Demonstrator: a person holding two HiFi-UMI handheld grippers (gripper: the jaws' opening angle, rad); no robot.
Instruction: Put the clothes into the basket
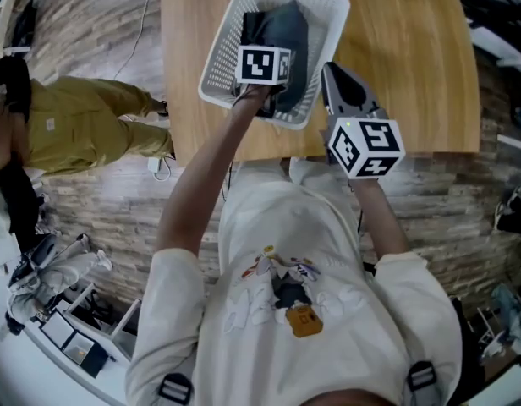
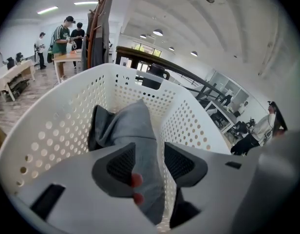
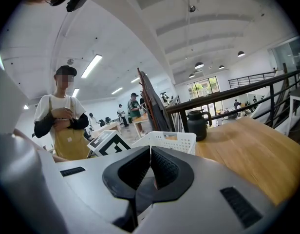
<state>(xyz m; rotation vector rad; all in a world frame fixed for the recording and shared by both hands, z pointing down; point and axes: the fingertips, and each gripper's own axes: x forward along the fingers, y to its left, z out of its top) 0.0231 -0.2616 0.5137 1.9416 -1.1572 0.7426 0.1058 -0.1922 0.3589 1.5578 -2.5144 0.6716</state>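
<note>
Head view: white basket point(image 1: 223, 57) sits on the wooden table point(image 1: 413, 74), near the edge closest to me, with the clothes point(image 1: 287, 30), grey and dark, heaped inside it. My left tool point(image 1: 262, 64) hangs over the basket's near side; my right tool point(image 1: 335, 74) is just beside the basket's right wall, over bare table. A person in a yellow apron point(image 1: 83, 125) stands on the floor to the left. Left gripper view: tool points down into the basket, jaws partly apart. A fold of grey cloth point(image 2: 135, 126) shows in the gap and lies against the left pad, but a strip of basket wall shows between it and the right pad, so there is no clamp. Right gripper view: jaws pressed together at the tips, nothing between them. The basket rim is beyond, with a dark jug point(image 3: 196, 126) on the table behind it.
</note>
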